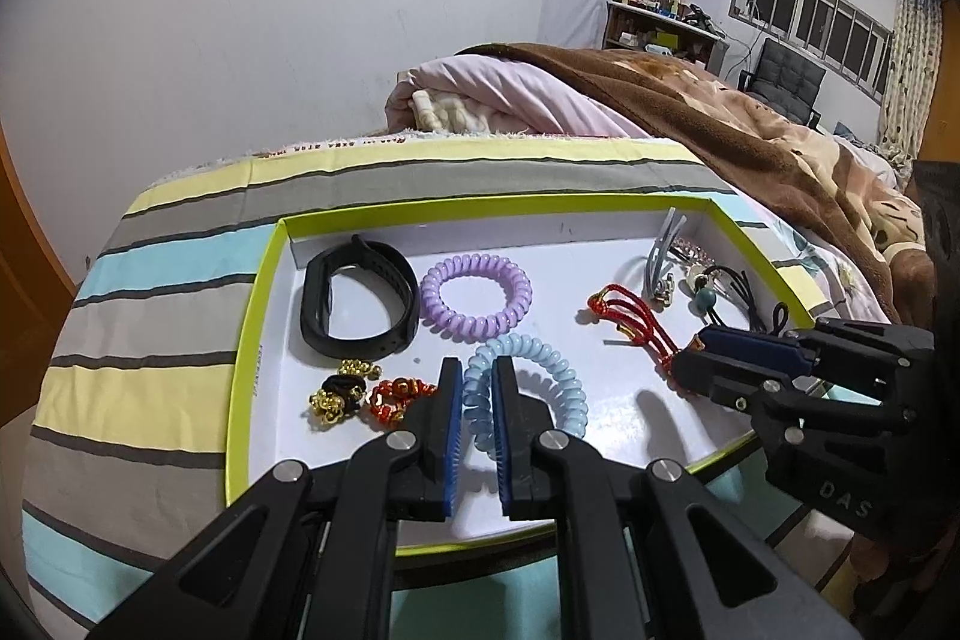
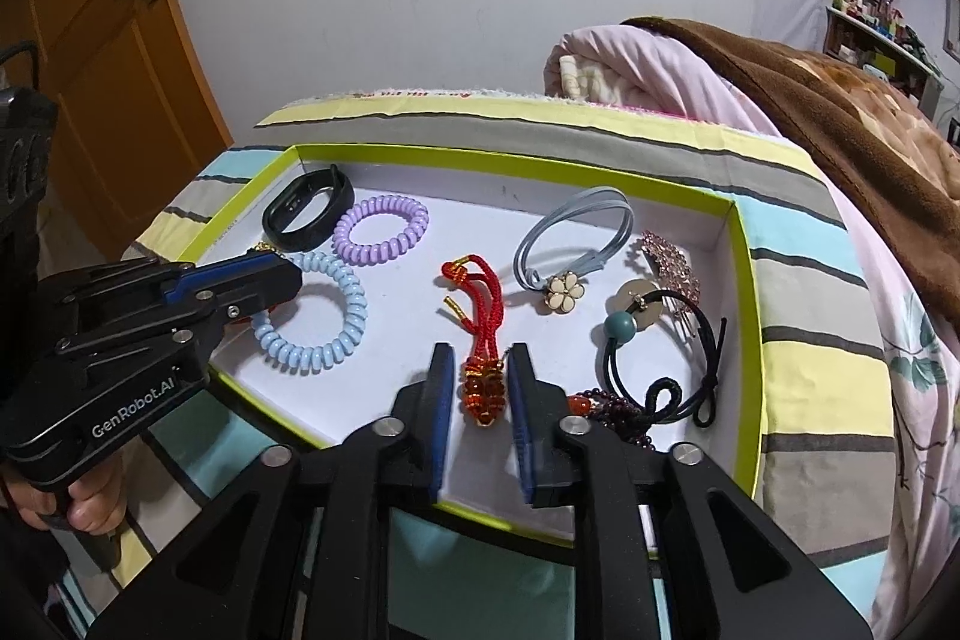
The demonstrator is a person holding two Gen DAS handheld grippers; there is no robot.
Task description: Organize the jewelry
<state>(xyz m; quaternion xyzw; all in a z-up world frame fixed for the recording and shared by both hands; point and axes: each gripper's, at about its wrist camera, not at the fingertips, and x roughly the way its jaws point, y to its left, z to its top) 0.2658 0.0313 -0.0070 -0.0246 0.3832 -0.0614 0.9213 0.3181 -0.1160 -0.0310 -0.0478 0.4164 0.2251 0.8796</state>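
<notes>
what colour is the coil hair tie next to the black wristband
Lilac purple coil hair tie; clearest in the left wrist view, right of the black wristband.

A striped bedsheet [image 2: 798, 280] covers the bed; a shallow green-rimmed box lid [image 2: 747, 244] and rumpled brown blanket [image 2: 840, 112] rest on it.

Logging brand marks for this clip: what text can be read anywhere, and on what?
"GenRobot.AI": side of the left gripper, right wrist view.
"DAS": body of the right gripper, left wrist view.
Red print along the striped cover's far edge: too blurred to read.
Small print on the tray rim: too small to read.
</notes>
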